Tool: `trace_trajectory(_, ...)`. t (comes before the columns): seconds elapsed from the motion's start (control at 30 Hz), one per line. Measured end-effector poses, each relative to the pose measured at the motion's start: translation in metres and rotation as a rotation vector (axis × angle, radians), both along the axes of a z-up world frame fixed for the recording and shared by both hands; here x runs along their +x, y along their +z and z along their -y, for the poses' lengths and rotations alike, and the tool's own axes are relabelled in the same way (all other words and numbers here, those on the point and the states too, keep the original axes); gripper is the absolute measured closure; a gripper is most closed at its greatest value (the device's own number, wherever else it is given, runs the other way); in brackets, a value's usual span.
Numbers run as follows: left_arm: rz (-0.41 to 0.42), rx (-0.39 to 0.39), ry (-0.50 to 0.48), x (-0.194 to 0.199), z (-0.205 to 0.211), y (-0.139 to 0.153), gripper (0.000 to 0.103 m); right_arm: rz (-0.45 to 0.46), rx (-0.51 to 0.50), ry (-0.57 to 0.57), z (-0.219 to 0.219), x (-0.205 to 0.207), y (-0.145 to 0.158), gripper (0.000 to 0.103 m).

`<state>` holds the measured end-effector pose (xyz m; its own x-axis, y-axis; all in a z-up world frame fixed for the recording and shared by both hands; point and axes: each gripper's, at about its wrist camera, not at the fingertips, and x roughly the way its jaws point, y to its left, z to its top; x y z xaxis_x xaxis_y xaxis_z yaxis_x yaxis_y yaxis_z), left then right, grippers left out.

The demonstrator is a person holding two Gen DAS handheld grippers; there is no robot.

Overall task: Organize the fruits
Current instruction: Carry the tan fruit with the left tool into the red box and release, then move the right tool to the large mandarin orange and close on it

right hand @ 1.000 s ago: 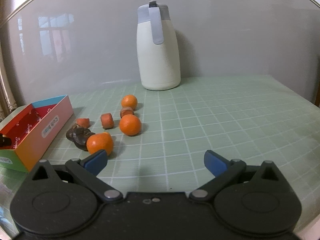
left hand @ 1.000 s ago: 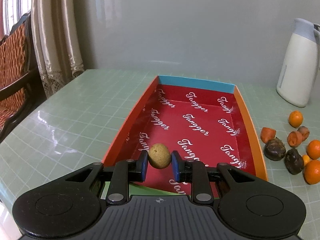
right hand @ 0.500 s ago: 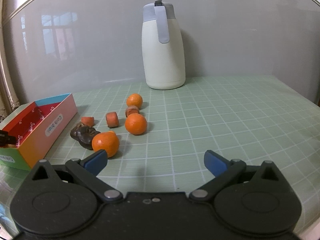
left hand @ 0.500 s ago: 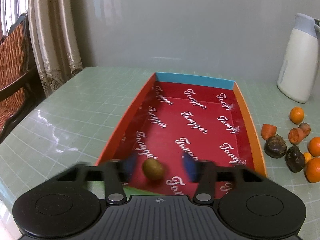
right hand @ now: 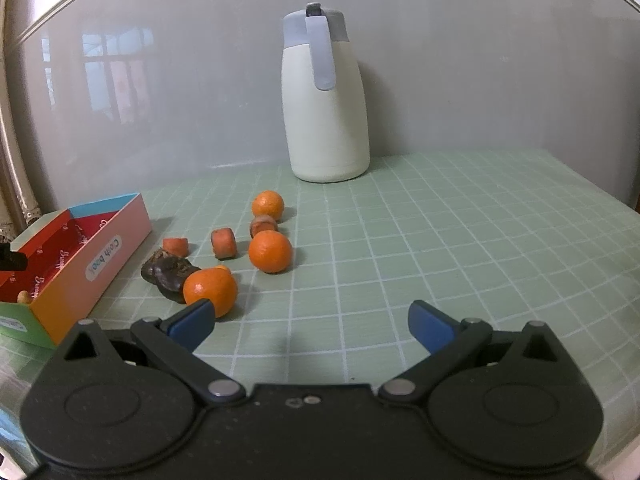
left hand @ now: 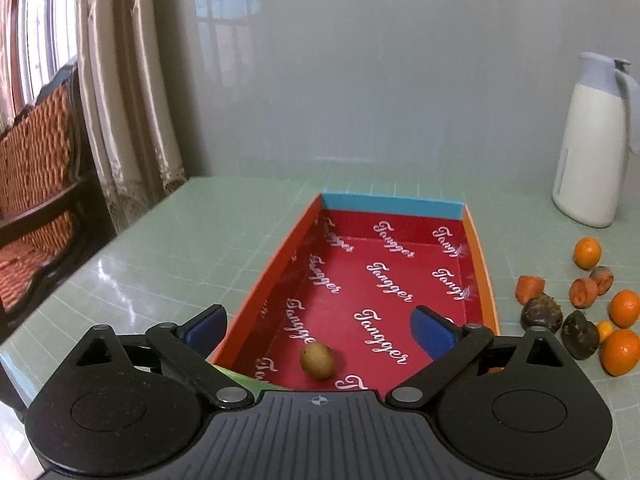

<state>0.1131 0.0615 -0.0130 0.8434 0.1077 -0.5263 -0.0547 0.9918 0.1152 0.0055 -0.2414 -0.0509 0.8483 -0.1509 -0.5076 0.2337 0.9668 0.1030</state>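
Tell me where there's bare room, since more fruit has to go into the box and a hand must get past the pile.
The red box floor is bare beyond the small brown fruit, up to its blue end wall. The mat right of the oranges, toward the white jug, is open. It is crowded between the box and the oranges, where the dark fruits lie.

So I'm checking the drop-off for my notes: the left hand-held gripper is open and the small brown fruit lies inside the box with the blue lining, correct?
Not quite: the lining is red with white lettering; only the far end wall is blue. The left wrist view shows it. The left hand-held gripper is open, its jaws having just been opening, and the small brown fruit lies loose inside the box.
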Motion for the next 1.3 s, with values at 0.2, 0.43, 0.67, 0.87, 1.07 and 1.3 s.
trace_trajectory(0.2,0.021,-0.018,0.010,-0.023,-0.015,0.005,0.002,0.011,-0.008,0.016,-0.008,0.000,0.001,0.000)
trace_trajectory(0.43,0.014,-0.024,0.064,-0.045,-0.040,-0.004,0.002,0.020,-0.026,0.047,-0.020,0.003,0.002,0.000)
trace_trajectory(0.67,0.049,0.004,0.134,-0.064,-0.058,-0.010,0.002,0.031,-0.083,0.056,-0.035,0.008,0.002,0.000)
trace_trajectory(0.87,0.055,0.005,0.168,-0.078,-0.083,-0.018,0.002,0.053,-0.120,0.067,-0.047,0.019,0.004,0.000)
trace_trajectory(1.07,0.034,-0.032,0.208,-0.081,-0.108,-0.030,0.002,0.023,-0.111,0.111,-0.055,0.038,-0.001,0.015)
trace_trajectory(1.3,0.036,-0.072,0.222,-0.080,-0.119,-0.037,0.002,-0.033,-0.082,0.121,-0.052,0.065,-0.007,0.052)
